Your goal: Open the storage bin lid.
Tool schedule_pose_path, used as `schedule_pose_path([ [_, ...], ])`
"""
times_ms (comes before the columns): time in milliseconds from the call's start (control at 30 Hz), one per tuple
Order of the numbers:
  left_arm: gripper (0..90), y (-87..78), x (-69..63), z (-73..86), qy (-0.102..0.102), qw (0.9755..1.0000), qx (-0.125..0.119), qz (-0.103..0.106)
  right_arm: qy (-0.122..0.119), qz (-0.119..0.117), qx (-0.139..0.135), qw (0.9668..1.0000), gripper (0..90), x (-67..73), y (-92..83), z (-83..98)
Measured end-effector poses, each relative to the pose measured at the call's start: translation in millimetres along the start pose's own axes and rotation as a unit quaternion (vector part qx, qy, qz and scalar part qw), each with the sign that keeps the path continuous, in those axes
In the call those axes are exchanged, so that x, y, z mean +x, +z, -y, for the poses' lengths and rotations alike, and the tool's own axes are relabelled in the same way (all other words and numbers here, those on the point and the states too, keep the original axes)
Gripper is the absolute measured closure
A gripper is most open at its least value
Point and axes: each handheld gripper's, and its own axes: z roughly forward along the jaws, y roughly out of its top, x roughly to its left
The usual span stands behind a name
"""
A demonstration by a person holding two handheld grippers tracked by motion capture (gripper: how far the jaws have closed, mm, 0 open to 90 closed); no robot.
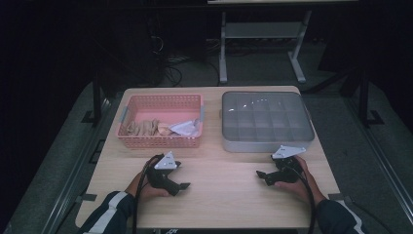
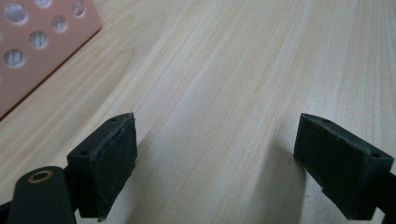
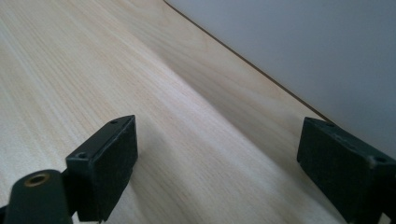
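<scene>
Wooden sticks (image 1: 141, 127) lying loose in the pink basket (image 1: 160, 142) on the bench (image 1: 219, 185) look light, stiff and thin, best pinched mid-length, while left tool (image 1: 182, 185) and right tool (image 1: 260, 175) rest wide open, empty.

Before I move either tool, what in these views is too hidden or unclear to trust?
- Pink basket contents: high view, small and dim; tan pieces and something white, kind unclear.
- Grey compartment box: lid glare hides whether the cells hold anything.
- Right gripper view: the box's grey wall is cut off by the frame.
</scene>
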Motion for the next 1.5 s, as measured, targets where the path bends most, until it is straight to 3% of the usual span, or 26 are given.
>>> schedule_pose_path([
  [567,12.6,0.1,-2.0,0.0,-0.012,0.9999,-0.001,-0.009,0.003,0.004,0.001,1.0,11.1,-3.3,-2.4,1.9],
  [767,12.9,-1.0,-2.1,0.3,-0.028,0.9993,0.0,-0.024,0.005,0.005,0.001,1.0,11.2,-3.9,-4.3,3.8],
  [900,13.2,-3.4,-1.8,0.5,-0.036,0.9989,0.008,-0.031,0.006,0.006,0.002,1.0,14.1,-5.3,-7.6,5.3],
  [1033,15.1,-4.7,-2.6,-1.1,-0.033,0.999,0.015,-0.024,0.007,0.005,0.001,1.0,18.2,-7.2,-13.0,5.2],
  [1067,15.7,-5.7,-2.8,-1.5,-0.042,0.9989,0.011,-0.017,0.013,-0.003,-0.006,0.9999,18.8,-7.3,-17.9,3.7],
  [1167,15.8,-8.0,-3.3,-2.3,-0.033,0.9992,0.011,-0.018,0.006,-0.004,-0.012,0.9999,19.3,-6.0,-24.9,1.0],
  [1500,15.8,-20.7,-4.0,-21.4,-0.034,0.9988,-0.033,-0.013,-0.018,-0.013,-0.039,0.999,20.1,2.0,-52.7,-12.2],
])
